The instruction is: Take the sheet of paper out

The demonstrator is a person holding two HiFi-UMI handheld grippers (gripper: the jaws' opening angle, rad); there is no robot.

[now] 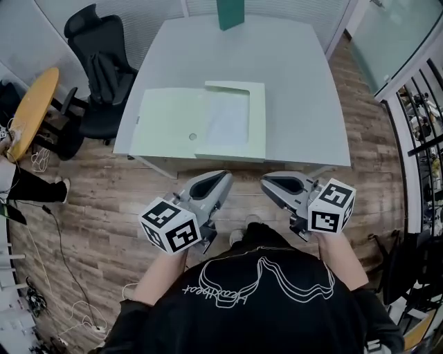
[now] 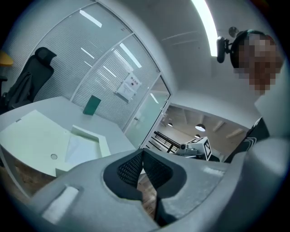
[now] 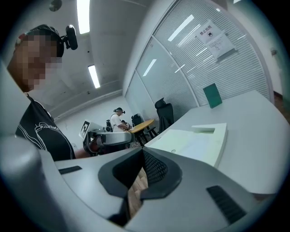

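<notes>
Far side of the table (image 1: 297, 83), the green object (image 1: 230, 14) runs off the top edge. Wall notice (image 3: 213, 34), print too small to read. Sheet of paper (image 1: 227, 119) blends into the pale folder (image 1: 169, 124), edges unclear.

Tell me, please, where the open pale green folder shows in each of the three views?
Head view: the pale green folder lies upper centre, by the near edge of the table.
Left gripper view: lower left, beyond the jaws.
Right gripper view: right of centre.
Shared landmark: the dark green upright board at the table's far edge.
</notes>
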